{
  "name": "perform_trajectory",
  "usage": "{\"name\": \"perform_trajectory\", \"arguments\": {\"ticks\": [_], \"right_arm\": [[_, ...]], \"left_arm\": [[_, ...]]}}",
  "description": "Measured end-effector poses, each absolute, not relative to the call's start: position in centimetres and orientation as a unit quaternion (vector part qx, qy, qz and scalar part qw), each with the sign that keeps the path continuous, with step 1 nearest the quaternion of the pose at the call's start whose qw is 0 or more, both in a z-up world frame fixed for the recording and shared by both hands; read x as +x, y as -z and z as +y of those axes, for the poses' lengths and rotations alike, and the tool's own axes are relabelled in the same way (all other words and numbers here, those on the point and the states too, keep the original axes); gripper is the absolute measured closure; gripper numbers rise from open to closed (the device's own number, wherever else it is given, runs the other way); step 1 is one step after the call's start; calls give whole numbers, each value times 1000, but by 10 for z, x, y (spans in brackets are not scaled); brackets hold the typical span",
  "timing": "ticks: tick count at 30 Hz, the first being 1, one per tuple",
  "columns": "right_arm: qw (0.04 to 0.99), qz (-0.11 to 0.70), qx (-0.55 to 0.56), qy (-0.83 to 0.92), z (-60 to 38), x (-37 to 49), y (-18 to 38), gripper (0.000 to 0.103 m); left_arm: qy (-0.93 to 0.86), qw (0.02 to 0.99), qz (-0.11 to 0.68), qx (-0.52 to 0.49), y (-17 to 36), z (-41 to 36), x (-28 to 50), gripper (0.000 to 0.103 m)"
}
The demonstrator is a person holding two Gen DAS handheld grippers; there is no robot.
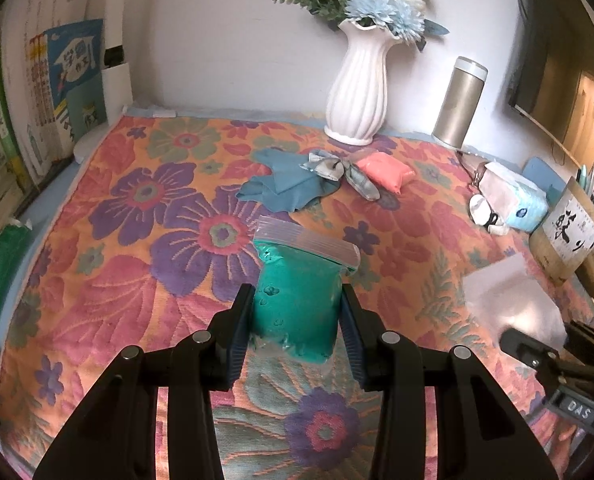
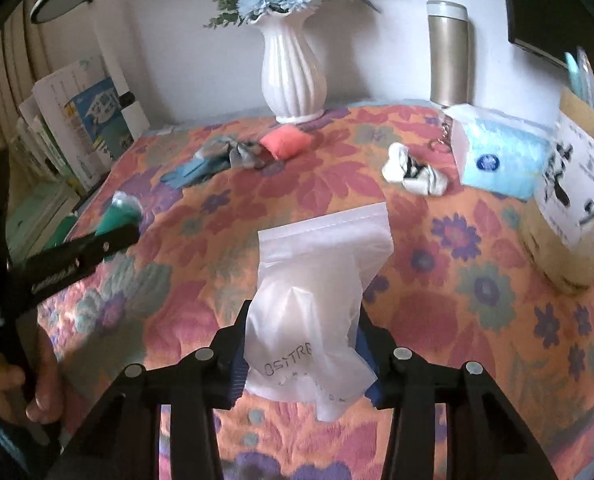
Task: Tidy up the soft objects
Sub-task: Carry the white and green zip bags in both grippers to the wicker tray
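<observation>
My left gripper [image 1: 297,300] is shut on a zip bag of green soft clay [image 1: 299,292], held above the flowered cloth [image 1: 137,240]. My right gripper [image 2: 303,320] is shut on a zip bag of white soft clay [image 2: 317,300], its top flap standing up. At the back of the cloth lie a blue cloth [image 1: 285,186], a grey bow [image 1: 337,170] and a pink clay bag [image 1: 385,172]. A balled white sock [image 2: 413,170] lies to the right. The white bag [image 1: 509,300] shows blurred in the left wrist view; the green bag [image 2: 119,214] shows in the right wrist view.
A white vase of blue flowers [image 1: 357,92] and a metal flask [image 1: 459,104] stand at the back wall. A tissue pack [image 2: 497,156] and a paper-labelled box [image 2: 569,208] sit at the right. Books [image 1: 57,92] line the left edge. A person's hand [image 2: 29,384] holds the left gripper.
</observation>
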State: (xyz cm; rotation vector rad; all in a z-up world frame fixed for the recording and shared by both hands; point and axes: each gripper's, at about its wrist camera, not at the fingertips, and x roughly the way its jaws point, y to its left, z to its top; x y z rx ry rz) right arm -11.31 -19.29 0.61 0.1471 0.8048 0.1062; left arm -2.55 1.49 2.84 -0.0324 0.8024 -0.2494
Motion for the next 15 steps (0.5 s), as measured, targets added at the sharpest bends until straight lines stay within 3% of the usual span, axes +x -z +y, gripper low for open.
{"name": "perform_trajectory", "arguments": {"ticks": [9,15], "right_arm": [[911,385,141,-34,-230,-151,-4,60],[918,362,161,-12,-258,-182,-14,60]], "left_arm": [[140,915,378,-10,-38,-8,-47,65],[237,890,389,-22,-45,-73,-72,65]]}}
